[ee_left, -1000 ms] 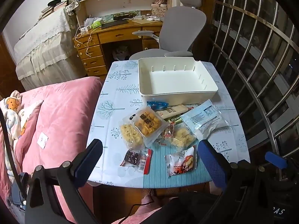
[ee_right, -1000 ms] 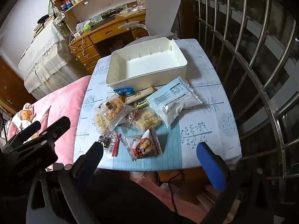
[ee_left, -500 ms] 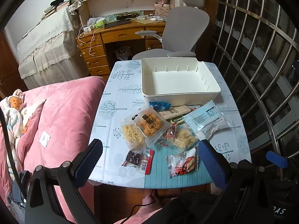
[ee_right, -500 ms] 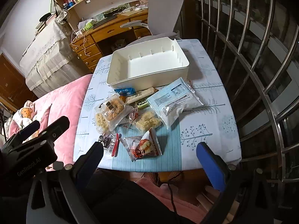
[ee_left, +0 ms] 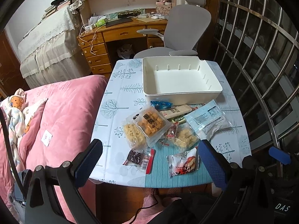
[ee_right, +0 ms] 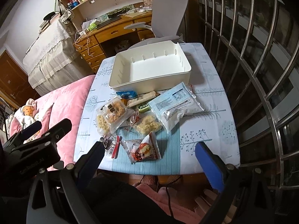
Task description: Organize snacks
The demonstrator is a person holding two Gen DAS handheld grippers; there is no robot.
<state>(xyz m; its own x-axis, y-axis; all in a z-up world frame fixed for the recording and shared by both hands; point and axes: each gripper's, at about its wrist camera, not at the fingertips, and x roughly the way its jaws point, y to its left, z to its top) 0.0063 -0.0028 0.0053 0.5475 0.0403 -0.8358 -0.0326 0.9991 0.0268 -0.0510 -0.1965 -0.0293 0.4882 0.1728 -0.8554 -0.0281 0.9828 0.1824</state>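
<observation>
An empty white bin [ee_left: 181,80] [ee_right: 151,71] stands at the far end of a small table [ee_left: 121,97]. Several snack packets lie in front of it: an orange-cracker pack [ee_left: 151,124] [ee_right: 114,112], a pale blue packet [ee_left: 207,119] [ee_right: 175,106], a dark packet with a red edge [ee_left: 140,157] [ee_right: 110,143], and a red-and-white packet [ee_left: 184,163] [ee_right: 143,149]. My left gripper [ee_left: 149,166] is open and empty, held above the table's near edge. My right gripper [ee_right: 149,160] is open and empty, also at the near edge. The left gripper shows at the right wrist view's left side [ee_right: 37,136].
A pink quilted bed [ee_left: 61,112] lies left of the table. A metal window grille [ee_left: 261,65] runs along the right. A grey office chair [ee_left: 179,31] and a wooden desk [ee_left: 119,35] stand behind the table.
Both grippers have drifted slightly forward toward the table. The snacks and the bin have not moved. Both stay open.
</observation>
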